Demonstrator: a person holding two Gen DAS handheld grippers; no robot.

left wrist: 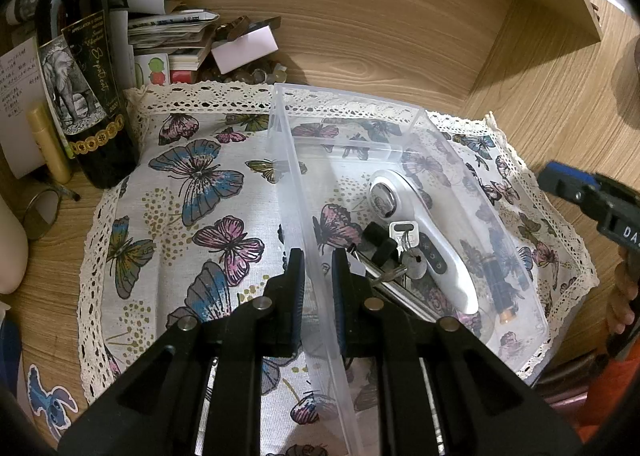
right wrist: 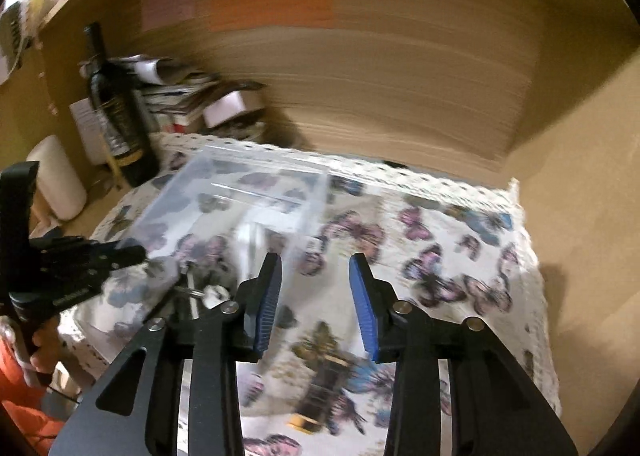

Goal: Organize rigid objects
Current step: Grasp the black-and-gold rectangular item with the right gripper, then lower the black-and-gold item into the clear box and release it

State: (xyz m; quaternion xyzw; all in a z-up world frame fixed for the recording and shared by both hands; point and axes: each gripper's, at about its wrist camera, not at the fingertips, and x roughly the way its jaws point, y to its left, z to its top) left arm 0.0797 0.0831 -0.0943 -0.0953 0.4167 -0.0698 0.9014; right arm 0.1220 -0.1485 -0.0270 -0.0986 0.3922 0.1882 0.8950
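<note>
The wooden desk (left wrist: 380,47) carries a butterfly cloth (left wrist: 192,191) that fills the centre of both views. On it sits a clear plastic box (left wrist: 400,127). The left tool (left wrist: 318,268) straddles the box's near-left wall at a narrow gap. Only the left wrist view resolves the contents: a white handheld device (left wrist: 436,244), keys (left wrist: 404,236) and a dark cylinder (left wrist: 498,284). The right tool (right wrist: 314,292) hangs wide and holds nothing, over bare cloth at lower centre; its view is motion-blurred.

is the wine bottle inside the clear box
No, the bottle stands upright outside the box, off its left side at the cloth's edge.
</note>
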